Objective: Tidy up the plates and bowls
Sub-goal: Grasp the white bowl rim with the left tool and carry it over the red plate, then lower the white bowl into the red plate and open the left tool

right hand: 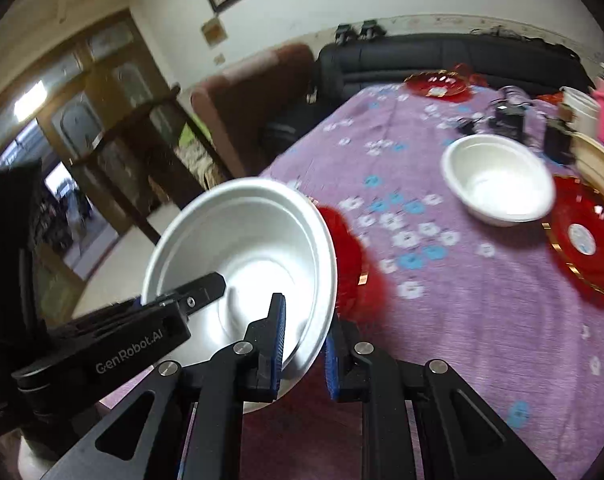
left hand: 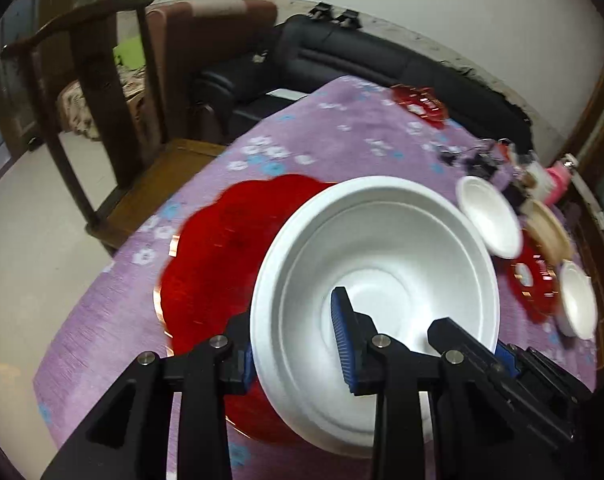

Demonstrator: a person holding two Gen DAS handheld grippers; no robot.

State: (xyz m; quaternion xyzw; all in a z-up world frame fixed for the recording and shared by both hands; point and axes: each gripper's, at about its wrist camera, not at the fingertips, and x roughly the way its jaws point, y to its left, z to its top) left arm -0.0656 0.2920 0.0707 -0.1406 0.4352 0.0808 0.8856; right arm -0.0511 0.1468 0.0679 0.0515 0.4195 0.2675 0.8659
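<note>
Left-wrist table [left hand: 342, 136]: purple cloth, spare bowls far right.
Red plate [left hand: 222, 248]: under and left of my bowl.
Bowl [left hand: 376, 264]: tilted, carried between both tongs.
Left tongs [left hand: 298, 354]: straddle its rim, no clamp.
Right tongs [right hand: 304, 344]: pinch its rim.

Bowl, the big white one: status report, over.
Right gripper shut on bowl rim. Left gripper straddles rim, grip unclear. Bowl tilted, off the table. Red plate right beneath.
</note>
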